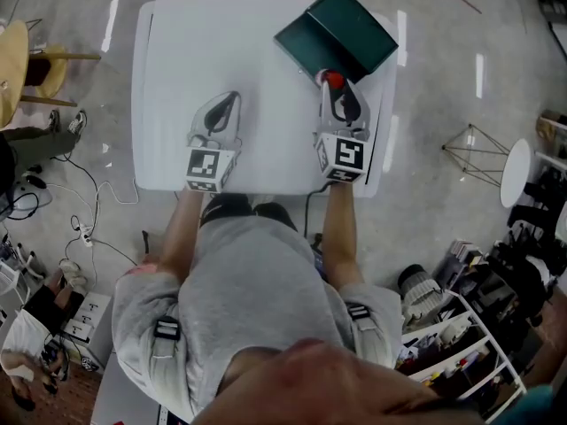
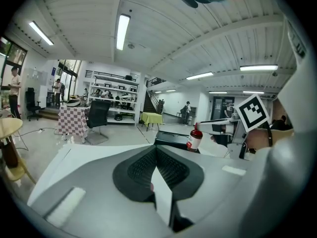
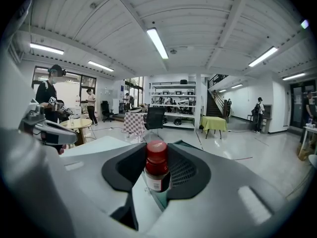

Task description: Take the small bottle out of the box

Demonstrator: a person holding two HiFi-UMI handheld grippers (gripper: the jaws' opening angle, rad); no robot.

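A dark green box (image 1: pixel 337 34) lies open at the far right corner of the white table (image 1: pixel 186 51). My right gripper (image 1: pixel 335 85) is shut on the small bottle (image 1: pixel 333 79), a brown bottle with a red cap and a white label, just in front of the box. In the right gripper view the bottle (image 3: pixel 157 170) stands upright between the pads. My left gripper (image 1: pixel 232 100) hovers over the middle of the table, shut with nothing in it; its pads (image 2: pixel 171 170) meet at the tips. From the left gripper view the bottle (image 2: pixel 194 138) hangs above the box (image 2: pixel 171 140).
A round wooden table (image 1: pixel 9 56) stands left of the white table, with cables (image 1: pixel 84 206) on the floor. A wire frame (image 1: pixel 474 153), a white stool (image 1: pixel 516 171) and a cluttered shelf (image 1: pixel 461 335) are on the right. People stand far off in the room.
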